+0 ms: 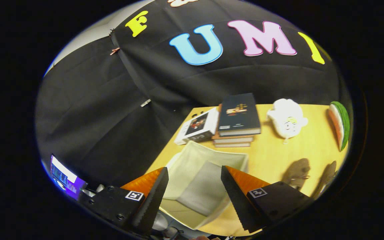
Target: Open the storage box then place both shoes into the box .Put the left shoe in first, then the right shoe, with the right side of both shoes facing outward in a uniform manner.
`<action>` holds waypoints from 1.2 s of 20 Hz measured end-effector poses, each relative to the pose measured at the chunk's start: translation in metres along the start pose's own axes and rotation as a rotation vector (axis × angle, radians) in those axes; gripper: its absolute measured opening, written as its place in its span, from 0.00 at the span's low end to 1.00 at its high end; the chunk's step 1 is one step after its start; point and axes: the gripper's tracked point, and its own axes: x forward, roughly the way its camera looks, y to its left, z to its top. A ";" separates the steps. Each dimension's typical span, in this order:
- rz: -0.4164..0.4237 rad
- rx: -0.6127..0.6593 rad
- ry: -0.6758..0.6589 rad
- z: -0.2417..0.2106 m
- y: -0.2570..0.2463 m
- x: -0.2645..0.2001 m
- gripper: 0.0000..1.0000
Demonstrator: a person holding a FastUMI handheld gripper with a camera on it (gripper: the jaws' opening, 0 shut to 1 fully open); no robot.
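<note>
Below, the open storage box (205, 180) lies mouth-up between the spread, empty fingers (194, 196), shoes (297, 173) beyond.

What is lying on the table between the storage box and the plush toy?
In the gripper view, nothing lies between the storage box and the white plush toy: only bare table. The open gripper hovers over the box.

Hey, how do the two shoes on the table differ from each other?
The nearer brown shoe lies just beyond the open fingers and shows its broad top with a metal buckle; the farther brown shoe lies more edge-on and looks narrower. Both rest on the wooden table, outside the open storage box.
</note>
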 end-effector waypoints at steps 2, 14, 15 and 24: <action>-0.097 -0.019 -0.010 -0.009 -0.046 -0.021 0.98; -0.450 -0.049 0.167 -0.104 -0.237 -0.060 0.98; -0.457 -0.054 0.185 -0.111 -0.245 -0.057 0.98; -0.484 0.093 0.304 -0.153 -0.303 -0.005 0.99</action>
